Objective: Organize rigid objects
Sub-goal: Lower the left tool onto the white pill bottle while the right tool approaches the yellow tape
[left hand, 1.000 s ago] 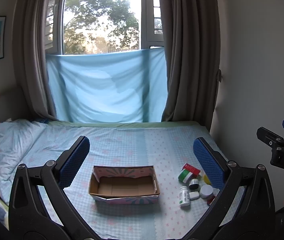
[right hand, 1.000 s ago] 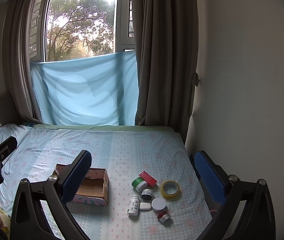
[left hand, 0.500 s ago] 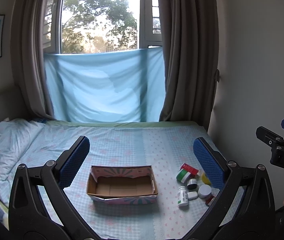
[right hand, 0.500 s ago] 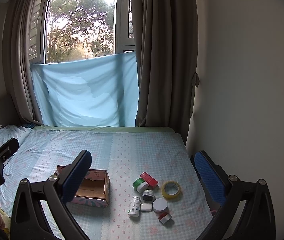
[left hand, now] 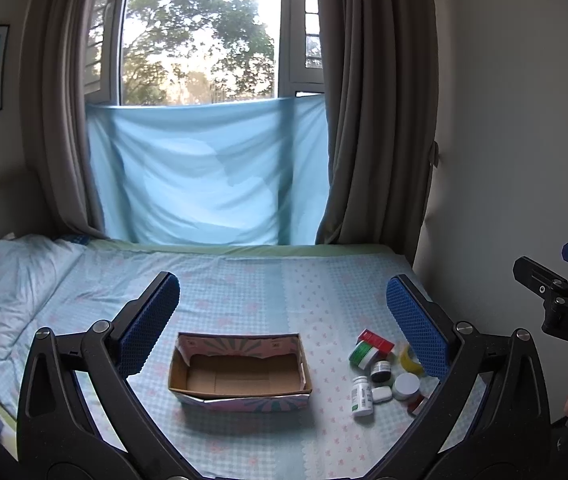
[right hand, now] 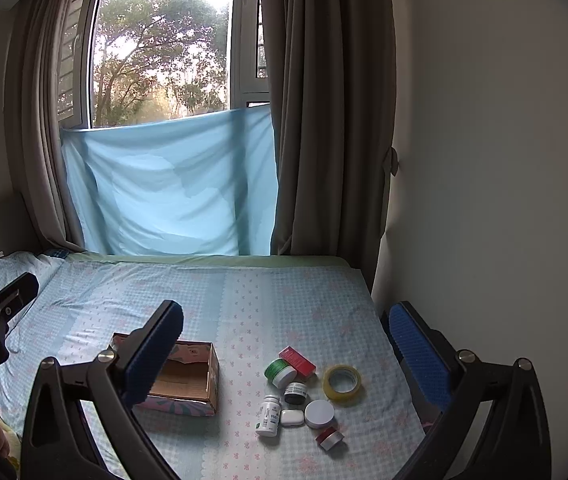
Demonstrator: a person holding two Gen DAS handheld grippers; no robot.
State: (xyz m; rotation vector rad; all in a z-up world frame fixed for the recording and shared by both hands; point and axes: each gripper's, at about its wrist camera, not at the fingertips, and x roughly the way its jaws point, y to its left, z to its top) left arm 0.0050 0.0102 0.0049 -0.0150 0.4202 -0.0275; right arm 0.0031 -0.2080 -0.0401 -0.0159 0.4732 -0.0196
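Comparing with a second ago, little has changed: both views have only drifted slightly, so sorting has not begun. The cardboard box [left hand: 239, 372] sits empty on the bed [left hand: 244, 280], the small containers [right hand: 304, 396] clustered just right of it. The left gripper [left hand: 284, 324] and right gripper [right hand: 288, 352] hover above, fingers spread wide, holding nothing.

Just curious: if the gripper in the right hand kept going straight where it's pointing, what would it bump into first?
Probably the bed, around the small containers beyond the white bottle. The open right gripper holds nothing, with nothing between its fingers. Depth is unclear.
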